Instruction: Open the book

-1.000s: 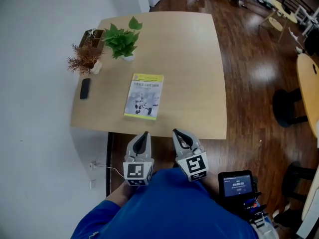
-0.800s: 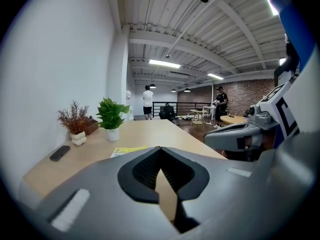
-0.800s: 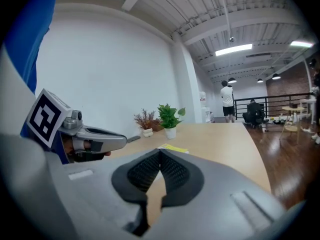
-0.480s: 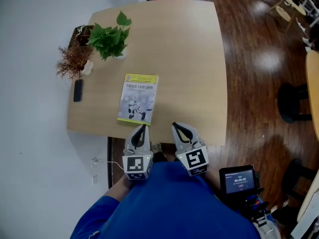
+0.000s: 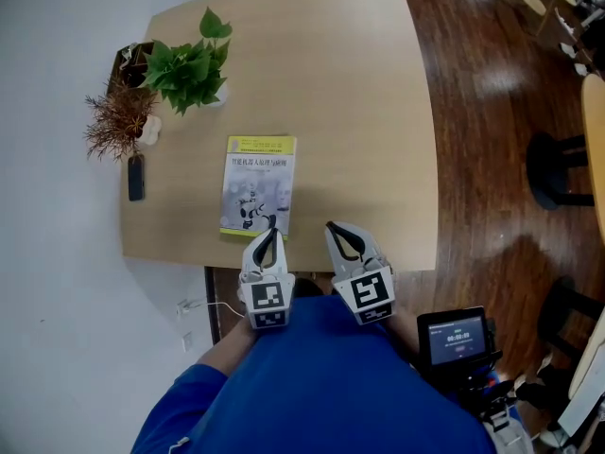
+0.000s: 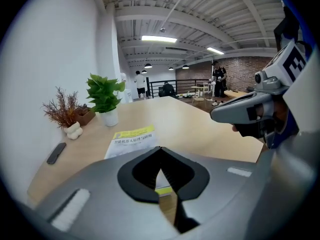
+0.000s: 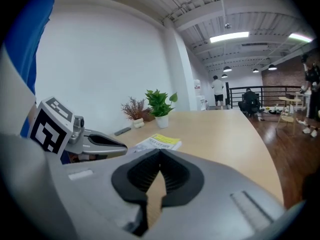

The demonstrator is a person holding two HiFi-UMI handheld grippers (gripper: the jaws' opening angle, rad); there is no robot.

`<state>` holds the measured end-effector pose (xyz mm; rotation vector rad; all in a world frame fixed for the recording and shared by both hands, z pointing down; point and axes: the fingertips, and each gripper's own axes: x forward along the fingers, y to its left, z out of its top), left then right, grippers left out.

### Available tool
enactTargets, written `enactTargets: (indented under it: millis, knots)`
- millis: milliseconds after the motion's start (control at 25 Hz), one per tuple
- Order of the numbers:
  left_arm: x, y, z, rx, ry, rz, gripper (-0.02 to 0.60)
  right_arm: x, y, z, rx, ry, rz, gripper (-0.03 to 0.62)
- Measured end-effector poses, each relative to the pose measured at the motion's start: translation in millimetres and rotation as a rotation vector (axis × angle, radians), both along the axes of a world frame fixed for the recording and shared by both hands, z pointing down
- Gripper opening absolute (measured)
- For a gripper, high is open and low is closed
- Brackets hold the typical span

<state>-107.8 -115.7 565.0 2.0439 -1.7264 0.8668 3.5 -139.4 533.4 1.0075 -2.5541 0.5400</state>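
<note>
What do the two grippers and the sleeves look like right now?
The left gripper and the right gripper both have grey shells that taper to a point, with black ribbed pads inside. Each carries a cube with black-and-white square markers at its rear. The person wears a blue top; its sleeve is blue too.

Book [image 5: 258, 185] on table [image 5: 364, 112], potted plant [image 5: 186, 69] and remote [image 5: 135, 177] left of it

The book [image 5: 257, 185], yellow-banded cover up, lies closed and flat.
</note>
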Motion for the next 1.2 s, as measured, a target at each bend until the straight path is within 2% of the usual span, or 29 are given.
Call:
enactTargets:
  millis: [240,320,480,680,960,1200]
  knots:
    - [0.7,-5.5,21.0,-0.087,-0.083,0.038,0.009,-2.6,-3.6,6.7,-0.029,0.013,0.007,0.002]
    - [6.0,-6.3,29.6,-0.118,-0.088,0.069,0.098,-1.1,-5.0,8.9,-0.035,0.017,0.015,0.003]
    - [9.2,-7.6,41.9,-0.175,-0.102,0.094,0.115,-0.9,-10.5,8.7,-0.049,0.027,0.022,0.002]
    - [12.6,-8.6,56.2,-0.219,-0.130,0.111,0.173,1.8,-9.3,16.7,-0.062,0.032,0.029,0.003]
    - [11.8,-13.4,77.8,-0.259,-0.180,0.080,0.216,7.1,-3.7,23.4,-0.060,0.042,0.029,0.003]
    - [10.0,-20.8,87.1,-0.270,-0.200,0.034,0.216,16.5,-0.1,25.7,-0.063,0.032,0.039,0.003]
